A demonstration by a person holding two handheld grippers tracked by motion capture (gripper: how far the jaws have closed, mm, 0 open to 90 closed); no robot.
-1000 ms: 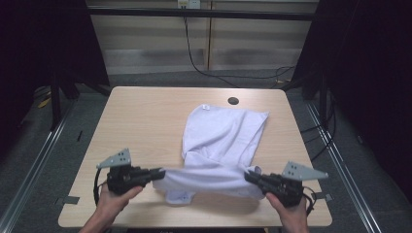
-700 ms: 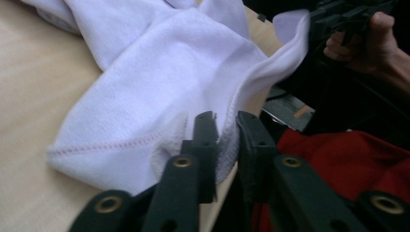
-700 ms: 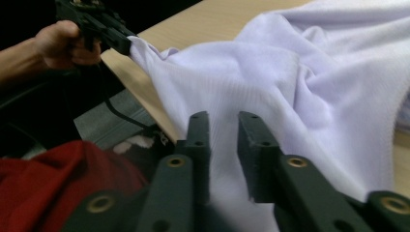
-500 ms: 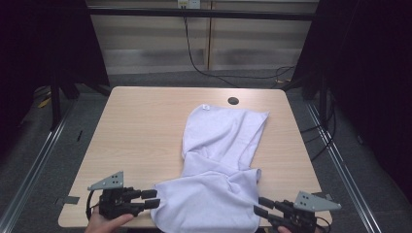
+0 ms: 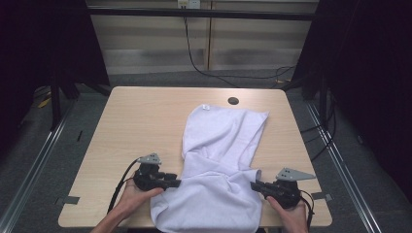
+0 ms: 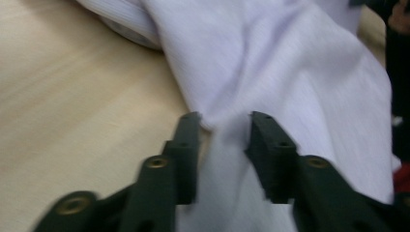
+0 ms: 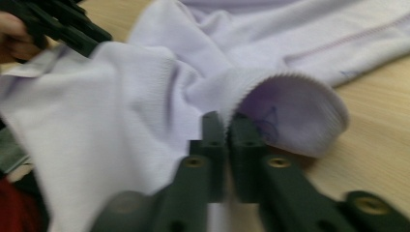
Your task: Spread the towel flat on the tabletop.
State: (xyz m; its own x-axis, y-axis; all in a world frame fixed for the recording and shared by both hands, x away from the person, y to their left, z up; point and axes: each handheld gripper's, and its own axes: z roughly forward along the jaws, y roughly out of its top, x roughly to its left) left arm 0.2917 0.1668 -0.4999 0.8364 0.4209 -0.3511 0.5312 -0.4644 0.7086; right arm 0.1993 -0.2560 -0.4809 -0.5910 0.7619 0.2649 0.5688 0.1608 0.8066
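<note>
A white hoodie [image 5: 221,145] lies on the wooden table [image 5: 136,121], hood toward the far side, its near part draped over the front edge. My left gripper [image 5: 174,182] sits at the garment's left side. In the left gripper view its jaws [image 6: 222,126] stand apart with a fold of the hoodie [image 6: 300,72] between them; they have just been closing, and a sliver of table shows beside one pad. My right gripper [image 5: 254,185] is at the garment's right side, shut on fabric [image 7: 145,96] beside a ribbed cuff [image 7: 295,111]; its jaws [image 7: 228,122] have just closed.
A dark round hole [image 5: 233,101] sits near the table's far edge. Tape marks lie at the near corners [image 5: 71,199]. Bare wood spreads left of the hoodie. Metal rails run along the floor on both sides. The other gripper [image 7: 58,24] appears at the top left of the right gripper view.
Both hands dropped toward the front edge and let the lifted hem fall flat. They have since come back to the garment's sides, the left one farther inward, and the hoodie's near part lies spread.
</note>
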